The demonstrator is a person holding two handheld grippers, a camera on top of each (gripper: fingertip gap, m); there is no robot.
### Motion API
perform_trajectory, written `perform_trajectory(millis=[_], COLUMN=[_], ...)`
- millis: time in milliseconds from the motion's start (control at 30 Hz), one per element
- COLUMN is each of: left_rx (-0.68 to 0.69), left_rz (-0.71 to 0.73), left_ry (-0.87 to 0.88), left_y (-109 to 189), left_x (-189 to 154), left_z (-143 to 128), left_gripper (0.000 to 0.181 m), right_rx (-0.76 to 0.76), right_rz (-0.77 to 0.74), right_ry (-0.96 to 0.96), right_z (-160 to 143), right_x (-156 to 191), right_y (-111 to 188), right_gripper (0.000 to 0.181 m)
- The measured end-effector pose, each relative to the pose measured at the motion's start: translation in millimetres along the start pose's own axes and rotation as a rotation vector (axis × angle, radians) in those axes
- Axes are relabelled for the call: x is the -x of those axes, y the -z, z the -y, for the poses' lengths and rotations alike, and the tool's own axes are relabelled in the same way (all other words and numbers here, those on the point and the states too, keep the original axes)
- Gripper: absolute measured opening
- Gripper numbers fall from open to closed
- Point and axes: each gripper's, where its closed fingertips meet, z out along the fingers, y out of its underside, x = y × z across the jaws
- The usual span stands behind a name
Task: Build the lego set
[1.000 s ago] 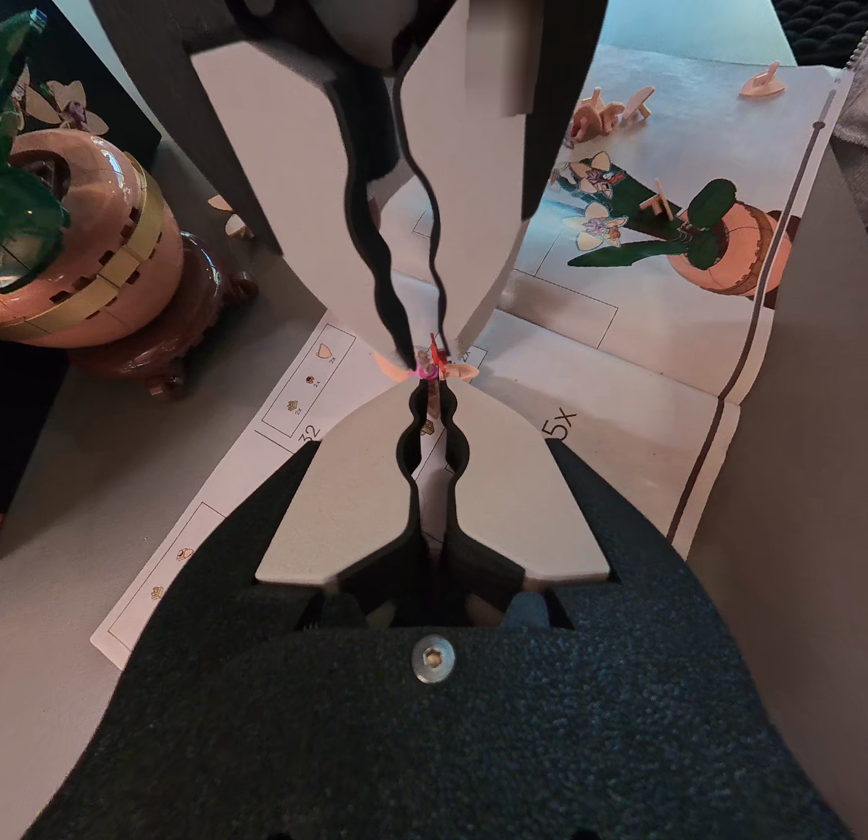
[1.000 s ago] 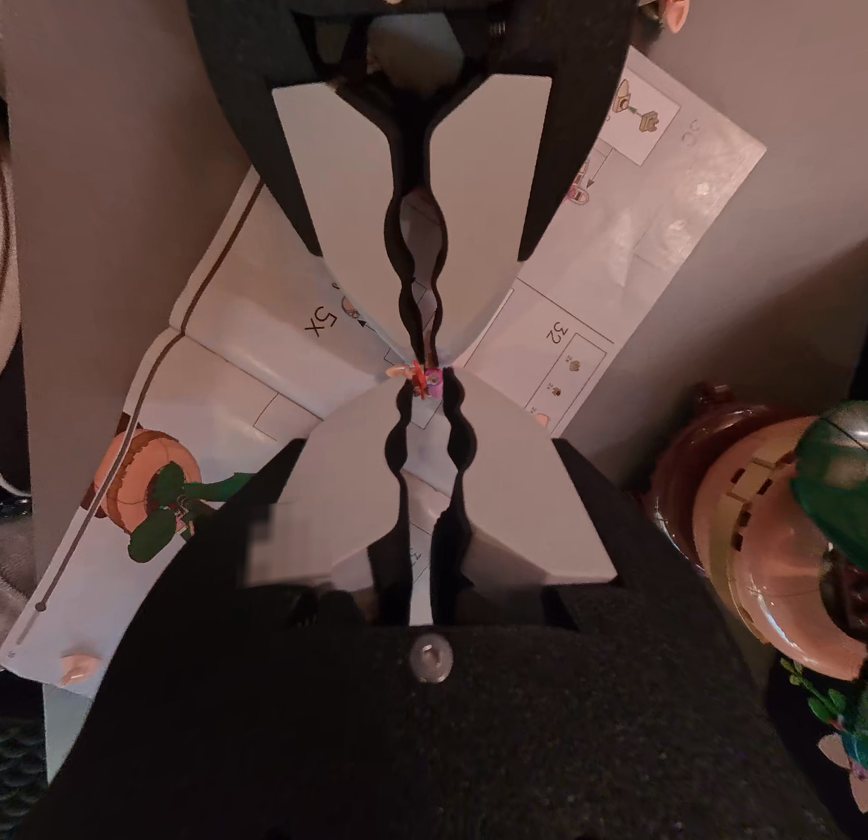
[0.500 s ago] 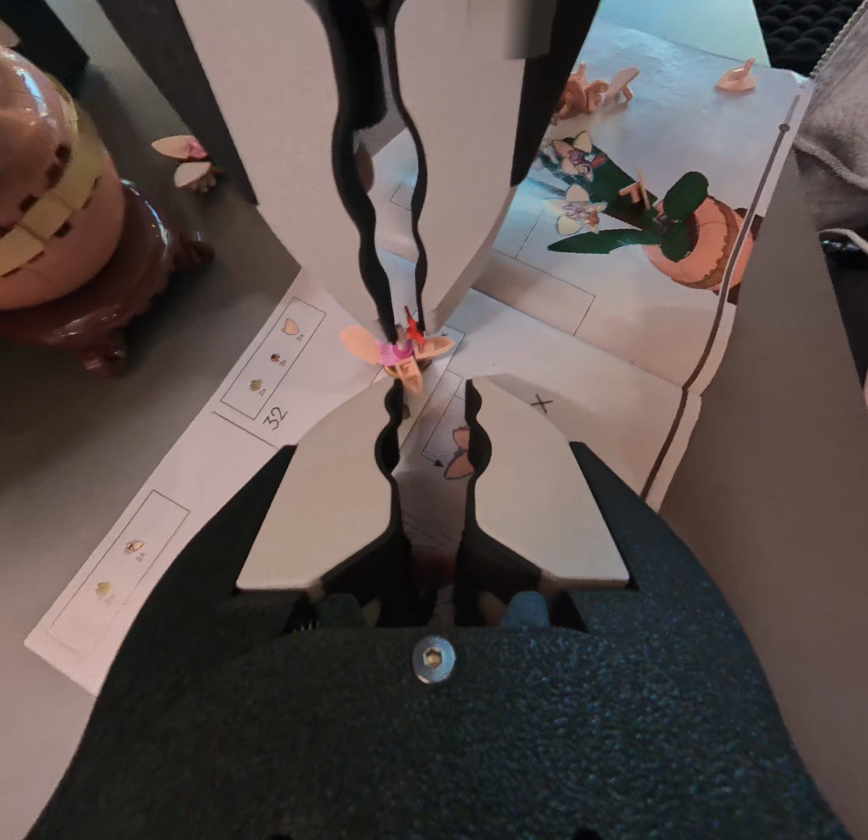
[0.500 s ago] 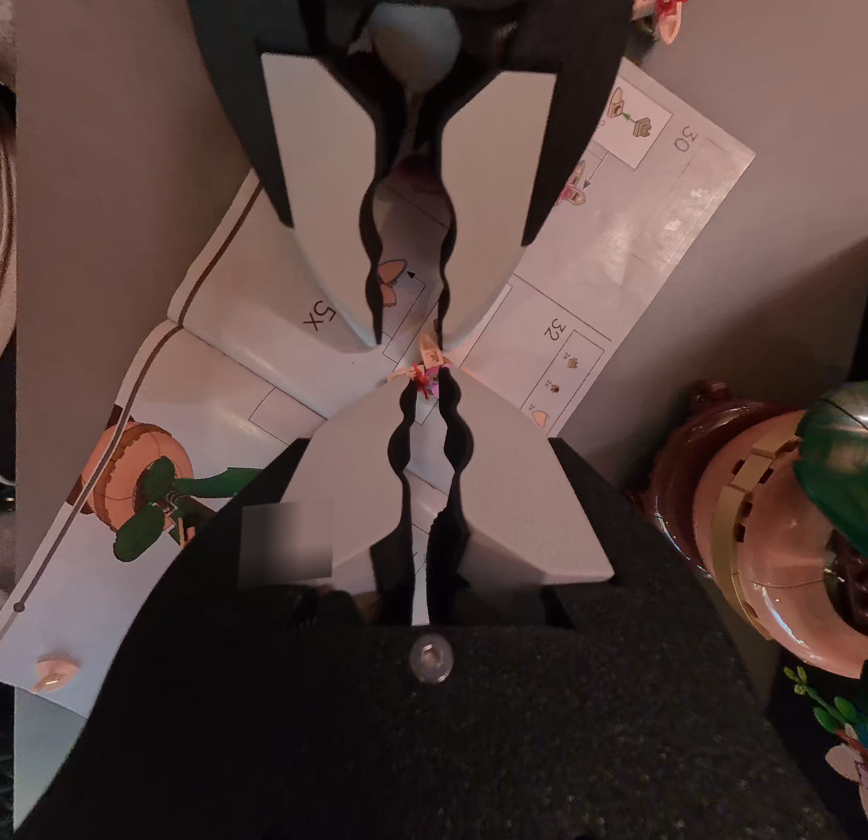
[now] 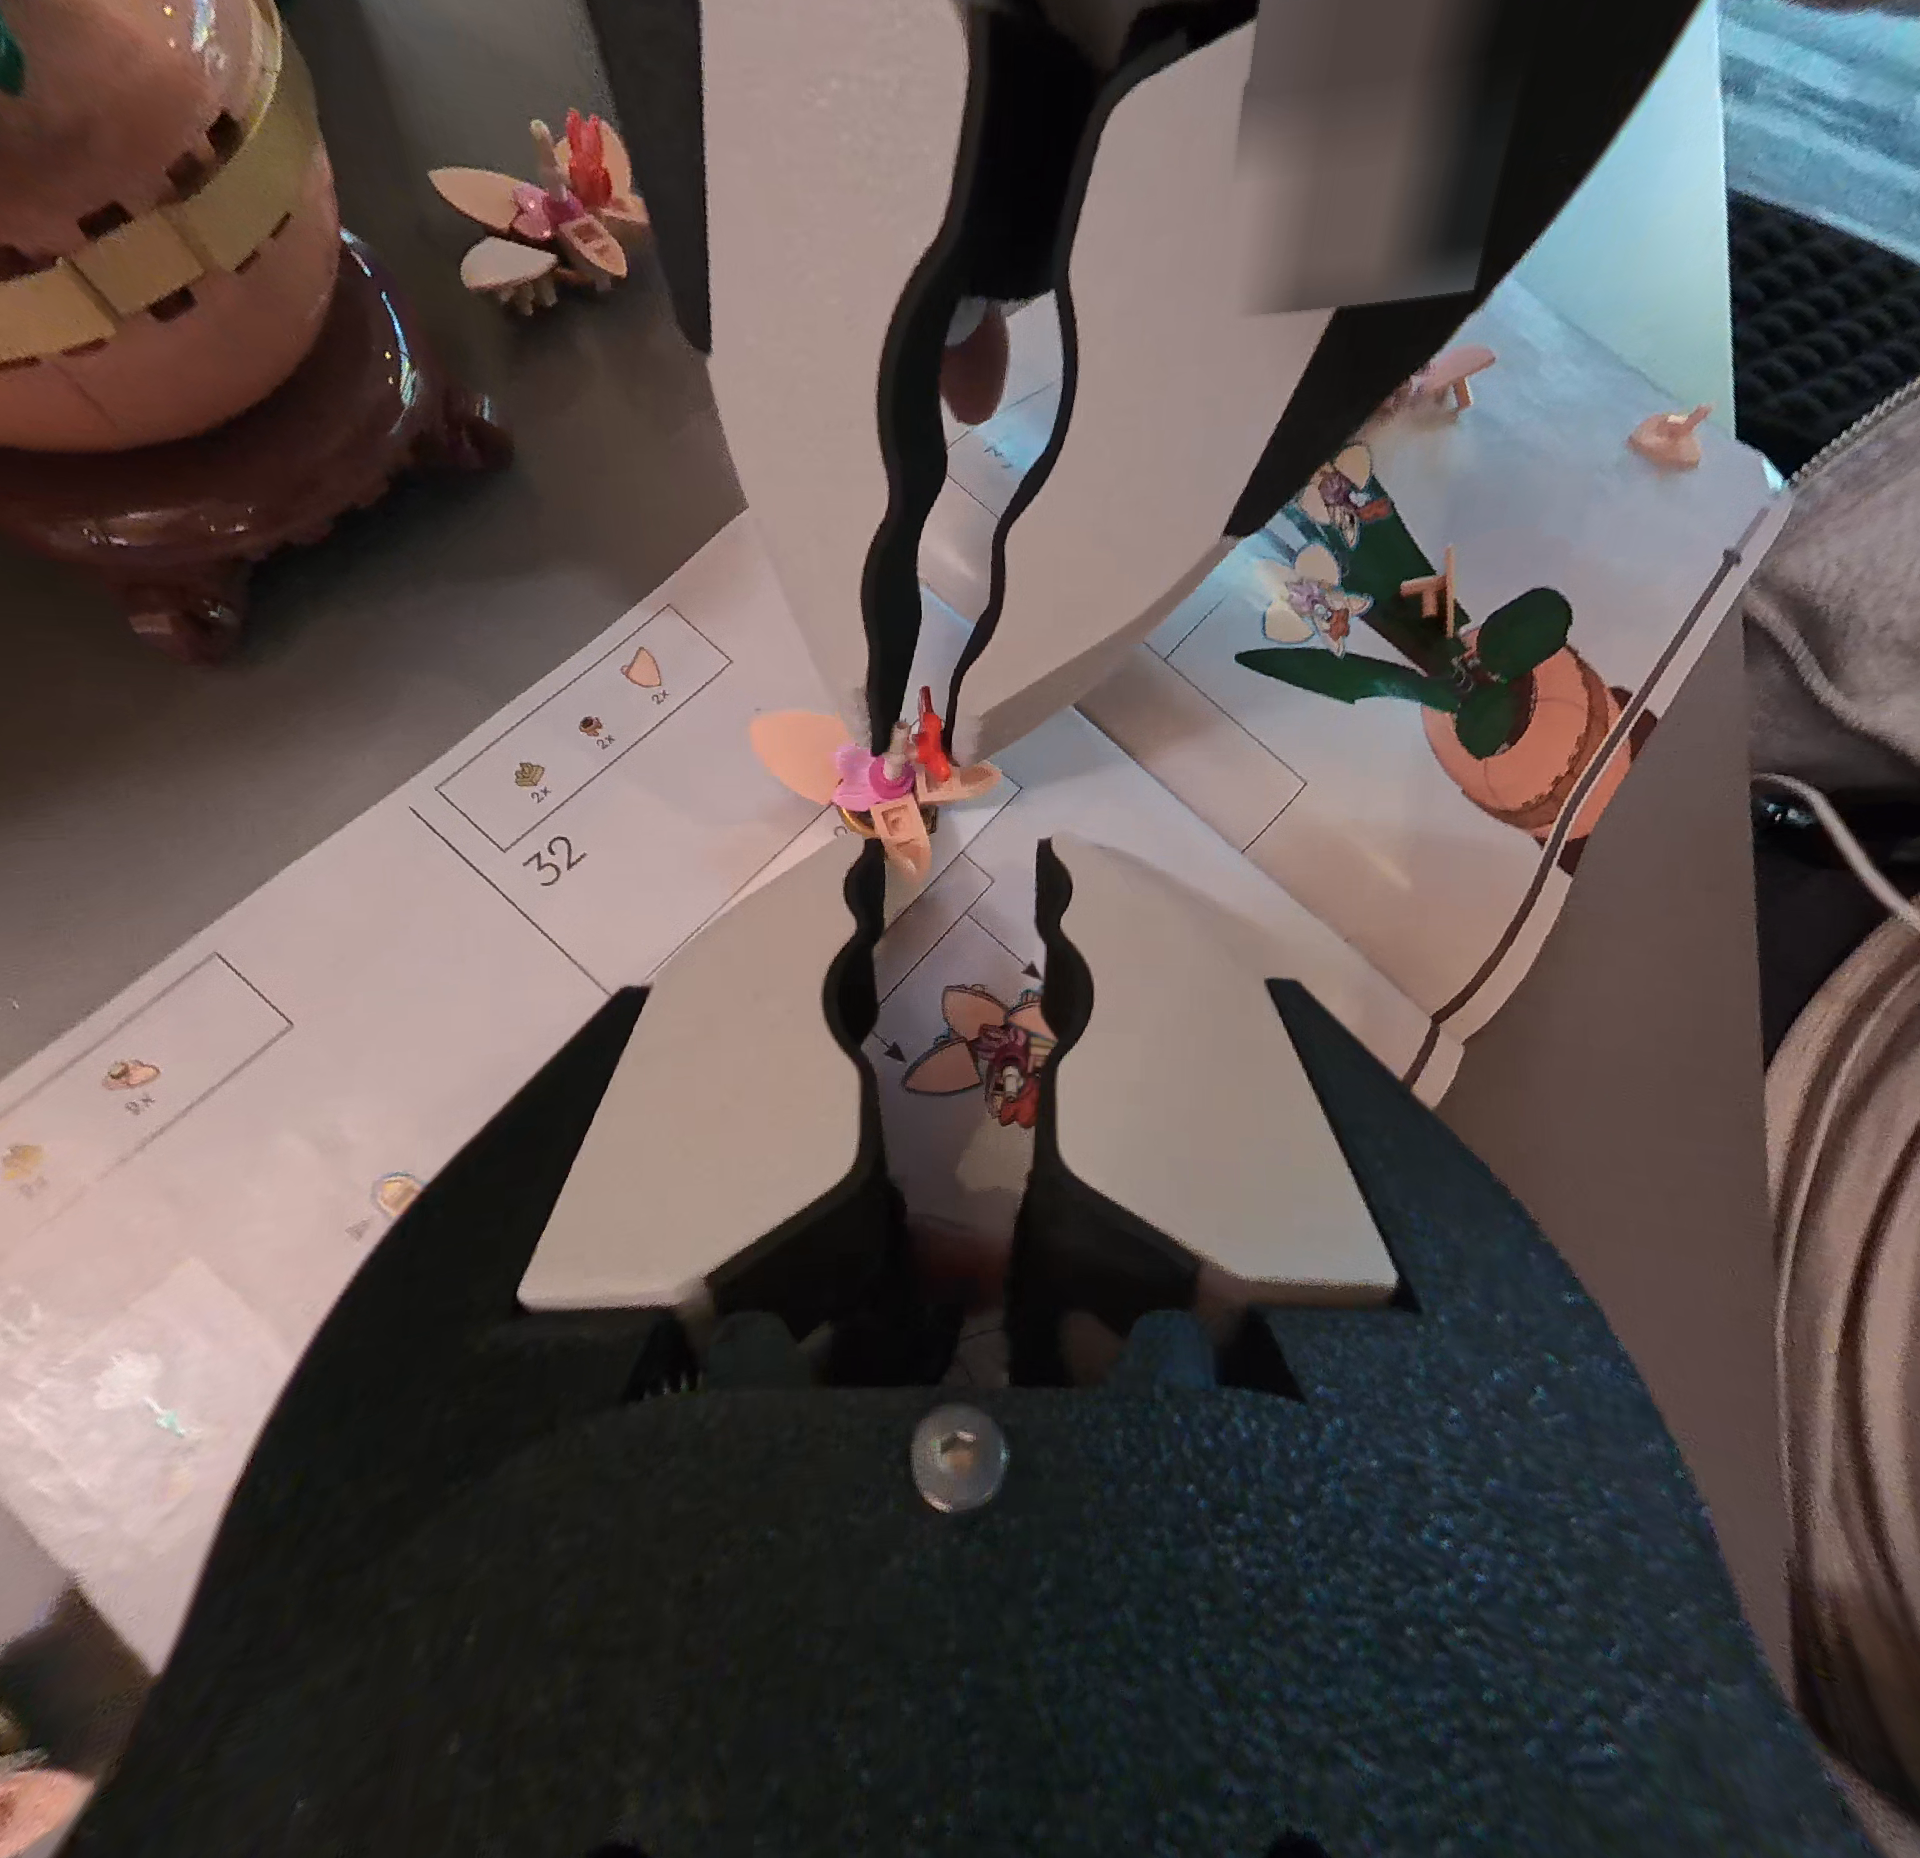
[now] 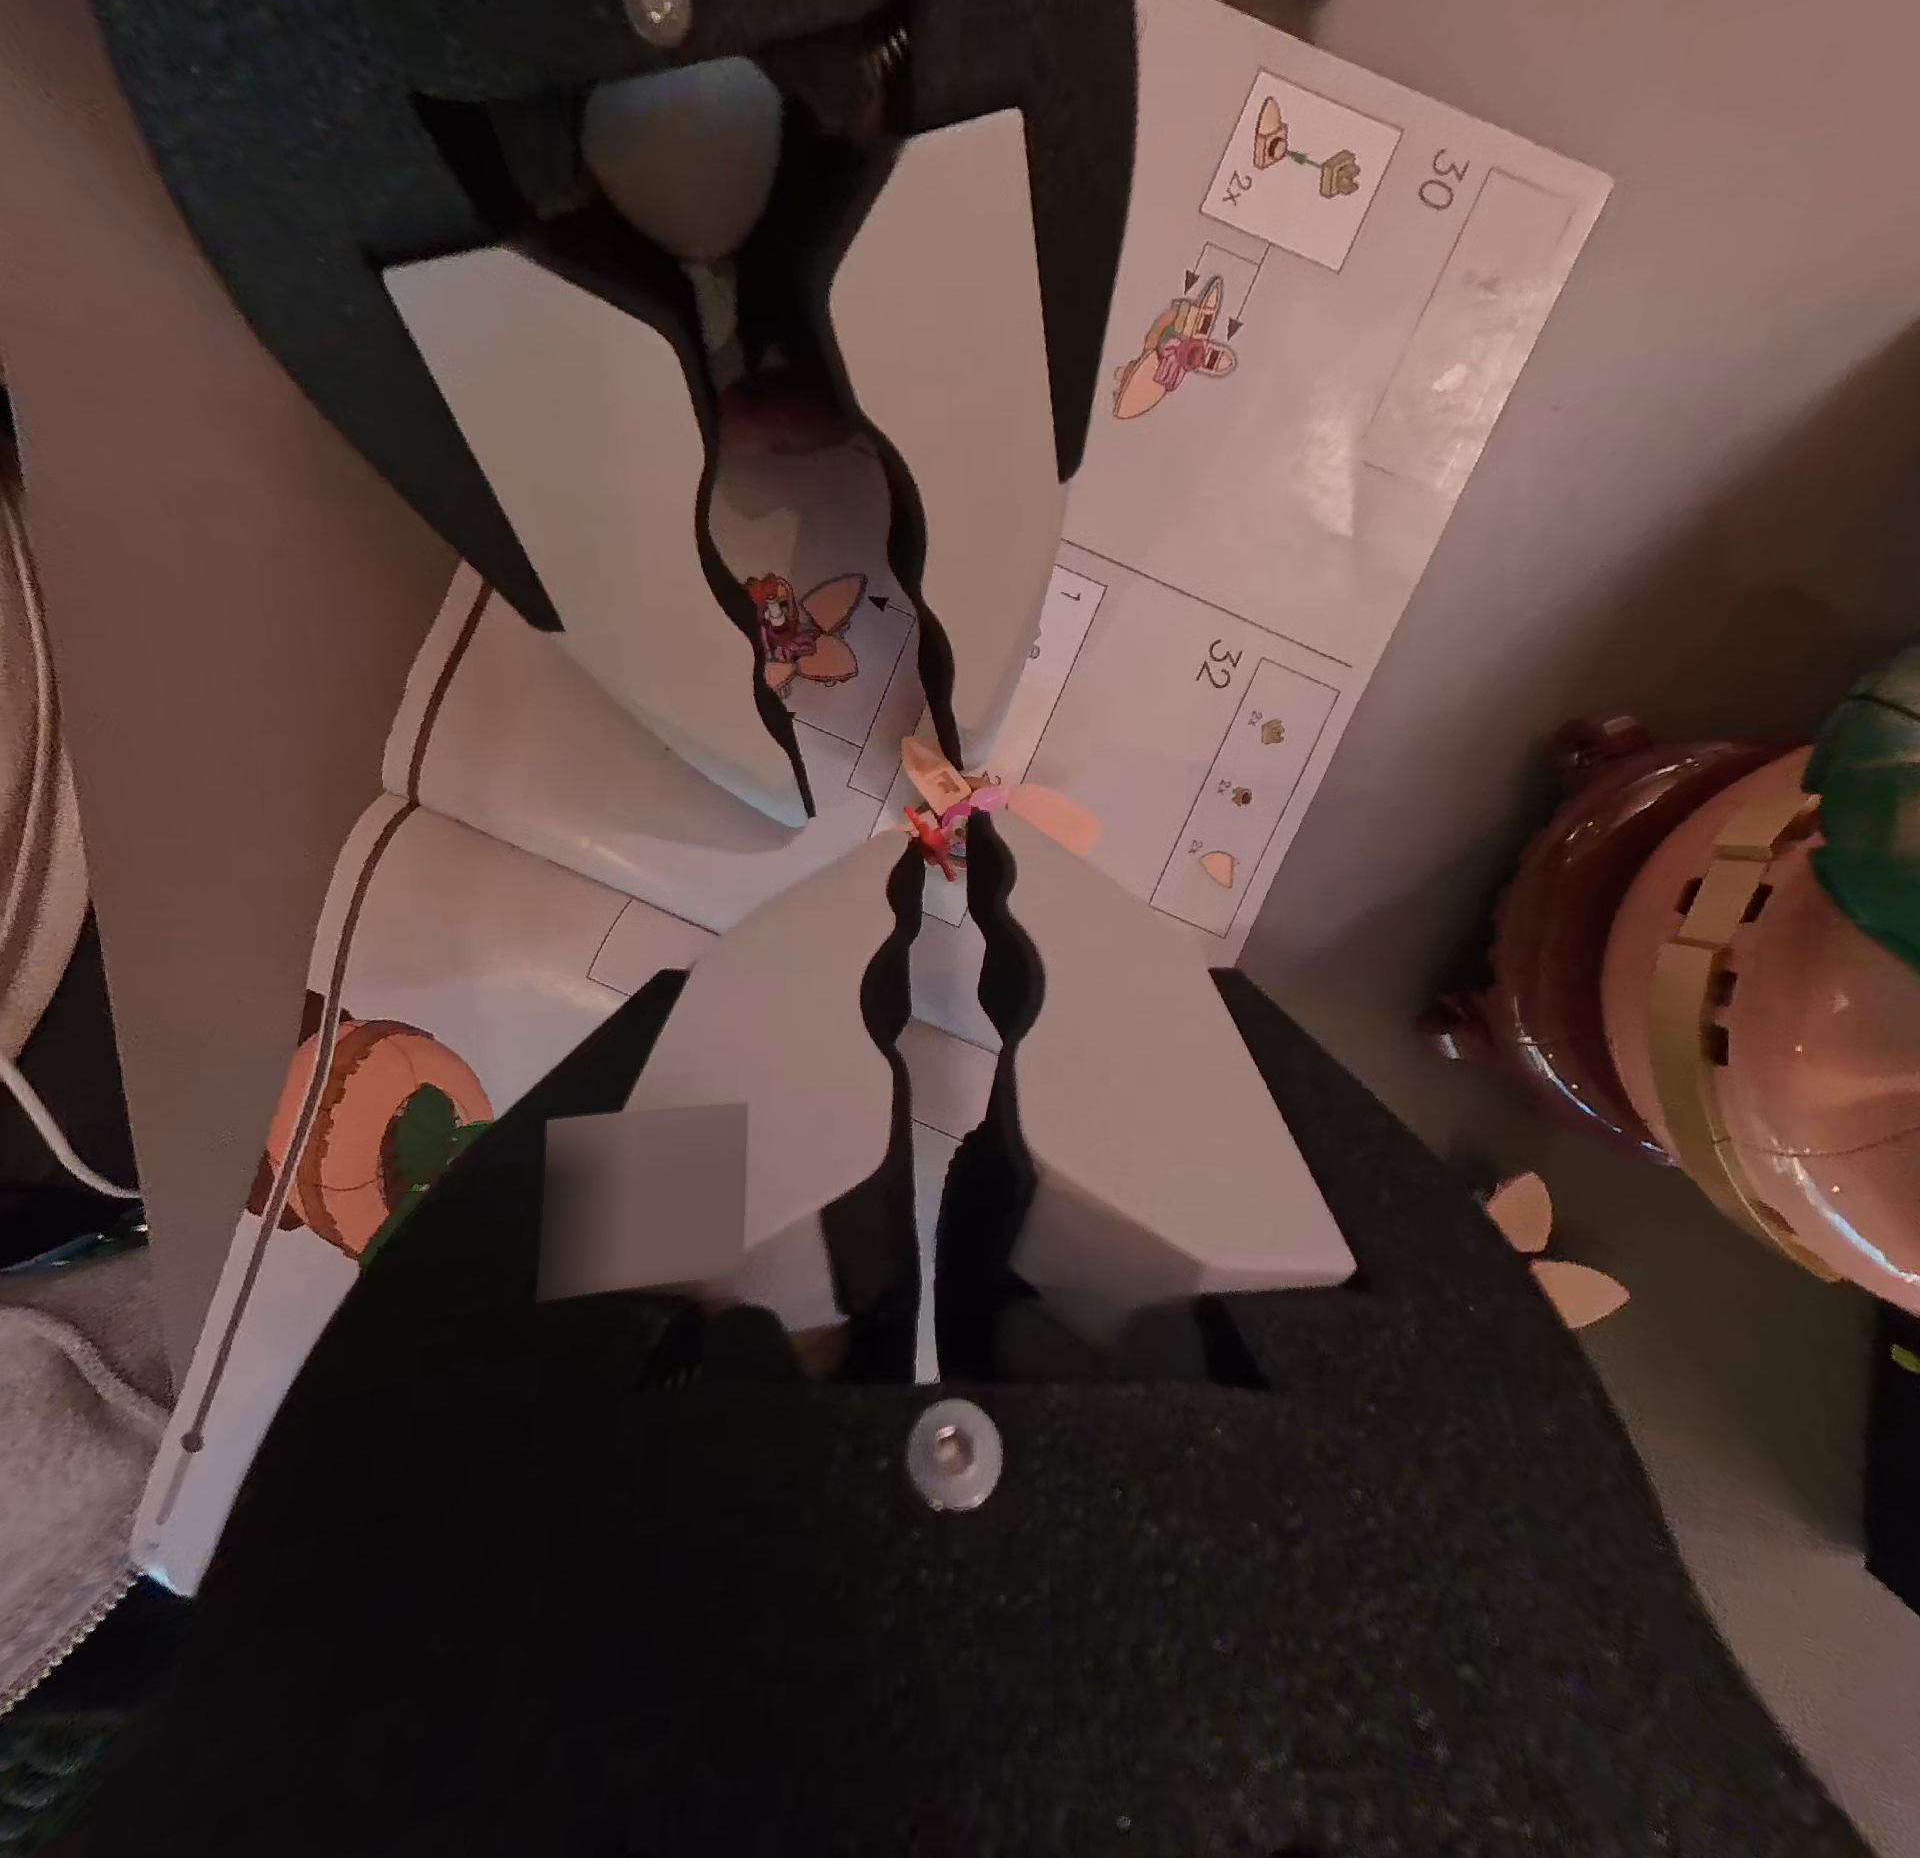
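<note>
A small lego flower [image 5: 883,780] with pale pink petals, a magenta centre and a red piece hangs just above the open instruction booklet [image 5: 644,873]. My right gripper [image 6: 948,840] is shut on it from the red side; it also reaches in from the top of the left wrist view [image 5: 930,722]. My left gripper [image 5: 954,858] is open, and one fingertip [image 5: 864,873] sits right by a petal. In the right wrist view the flower [image 6: 951,816] sits between my two grippers, with the open left gripper [image 6: 883,790] coming from above.
A pink lego pot on a brown base [image 5: 156,250] stands to one side of the booklet [image 6: 1299,458]; it also shows in the right wrist view [image 6: 1714,1029]. A finished flower [image 5: 551,208] lies near it. Loose petals [image 6: 1538,1247] and small pink parts [image 5: 1444,374] lie around. My two grippers' fingertips are within a few centimetres of each other.
My left gripper has opened, let go of the flower and drawn back a little. My right gripper stays shut on the flower.
</note>
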Motion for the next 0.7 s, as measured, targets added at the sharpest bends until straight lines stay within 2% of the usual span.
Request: perform_trajectory(millis=[233, 433, 700], left_rx=[-0.04, -0.066, -0.072], left_rz=[0.018, 0.015, 0.005], left_ry=[0.131, 0.176, 0.158], left_y=[-2.3, -5.4, 3.5], left_x=[-5.1, -12.2, -5.9], left_z=[4.1, 9.0, 9.0], left_gripper=[0.03, 0.03, 0.029], right_rx=[0.011, -0.002, 0.052], right_rz=[-0.018, -0.043, -0.05], right_ry=[-0.078, -0.134, -0.043], right_z=[-2.9, -5.6, -5.6], right_x=[0.2, -0.3, 1.5], right_y=[1.5, 3.1, 3.1], right_gripper=[0.008, 0.008, 0.008])
